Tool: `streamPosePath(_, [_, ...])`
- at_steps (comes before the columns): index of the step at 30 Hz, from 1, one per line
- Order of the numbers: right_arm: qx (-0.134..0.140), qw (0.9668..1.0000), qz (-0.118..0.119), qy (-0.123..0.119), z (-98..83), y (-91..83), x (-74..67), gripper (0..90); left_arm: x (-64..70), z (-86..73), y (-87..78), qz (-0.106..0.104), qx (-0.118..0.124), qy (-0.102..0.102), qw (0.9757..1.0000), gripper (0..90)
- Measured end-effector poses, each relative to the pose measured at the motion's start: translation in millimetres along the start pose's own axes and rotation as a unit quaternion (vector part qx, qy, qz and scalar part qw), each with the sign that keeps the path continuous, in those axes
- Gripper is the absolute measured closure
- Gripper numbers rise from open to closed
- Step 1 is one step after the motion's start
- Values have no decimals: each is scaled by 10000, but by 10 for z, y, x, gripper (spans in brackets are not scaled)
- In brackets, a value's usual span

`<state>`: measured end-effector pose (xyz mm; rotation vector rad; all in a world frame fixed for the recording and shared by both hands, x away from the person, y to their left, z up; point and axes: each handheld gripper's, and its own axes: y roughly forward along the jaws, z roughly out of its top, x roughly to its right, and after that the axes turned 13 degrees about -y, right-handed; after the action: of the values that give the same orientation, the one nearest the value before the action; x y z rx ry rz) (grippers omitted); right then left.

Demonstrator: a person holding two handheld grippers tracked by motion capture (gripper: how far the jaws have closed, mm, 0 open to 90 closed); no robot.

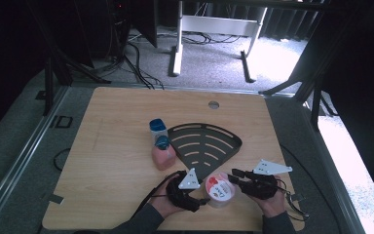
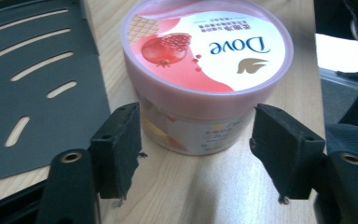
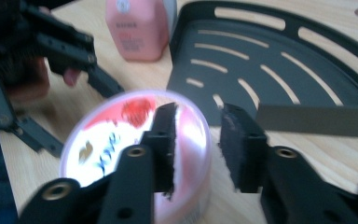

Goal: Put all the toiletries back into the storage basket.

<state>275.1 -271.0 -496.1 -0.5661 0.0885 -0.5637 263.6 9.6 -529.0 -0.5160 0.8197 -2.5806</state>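
Risking a tip or skid of tub [image 1: 220,191] at lower centre of high view, just below shelf [image 1: 205,145], if either gripper closes off-centre on the lid rim. Left gripper [image 2: 200,154] low and level, jaws spread wide either side of tub wall, not touching. Right gripper [image 3: 198,147] angled over lid, jaws part open, gripping nothing.
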Motion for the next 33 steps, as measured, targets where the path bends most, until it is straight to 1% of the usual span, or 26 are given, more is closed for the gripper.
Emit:
streamPosePath(2, [-50,10000,37,-16,-23,-12,9,625,-3,0,5,2,-21,-5,10000,307])
streamPosePath(5, [-109,9998,149,10,-136,-47,35,578,-9,-4,22,-20,-47,12,10000,308])
streamPosePath(7, [-40,9996,278,2,-195,-74,41,553,-11,-8,39,-28,-68,14,10000,307])
streamPosePath(9, [-5,9993,367,-33,-234,-109,46,510,-13,-12,54,-69,-79,42,9999,305])
streamPosePath(13, [122,9980,608,-83,-297,-178,59,486,-19,-19,85,-112,-96,69,9999,289])
streamPosePath(14, [123,9973,708,-142,-314,-194,54,469,-21,-20,88,-123,-103,69,9998,288])
streamPosePath(16, [27,9964,807,-241,-339,-193,41,442,-24,-22,98,-145,-85,74,9998,283])
streamPosePath(18, [-30,9952,945,-267,-377,-176,22,422,-31,-22,107,-163,-94,82,9998,278])
streamPosePath(20, [-56,9948,976,-274,-389,-167,15,409,-39,-21,122,-173,-97,92,9998,276])
streamPosePath(21, [-93,9937,1083,-285,-410,-140,7,393,-41,-19,128,-161,-99,108,9998,276])
streamPosePath(23, [-87,9932,1118,-305,-403,-126,4,369,-39,-16,142,-185,-87,127,9997,270])
streamPosePath(25, [-141,9928,1132,-365,-397,-106,-9,330,-40,-10,153,-189,-95,177,9996,254])
streamPosePath(28, [-222,9915,1188,-488,-400,-67,-45,328,-41,-3,178,-136,-135,241,9995,252])
streamPosePath(30, [-295,9909,1179,-577,-396,-34,-69,315,-46,0,181,-153,-113,247,9995,250])
streamPosePath(33, [-389,9906,1152,-621,-392,2,-88,292,-44,5,179,-141,-104,292,9994,245])
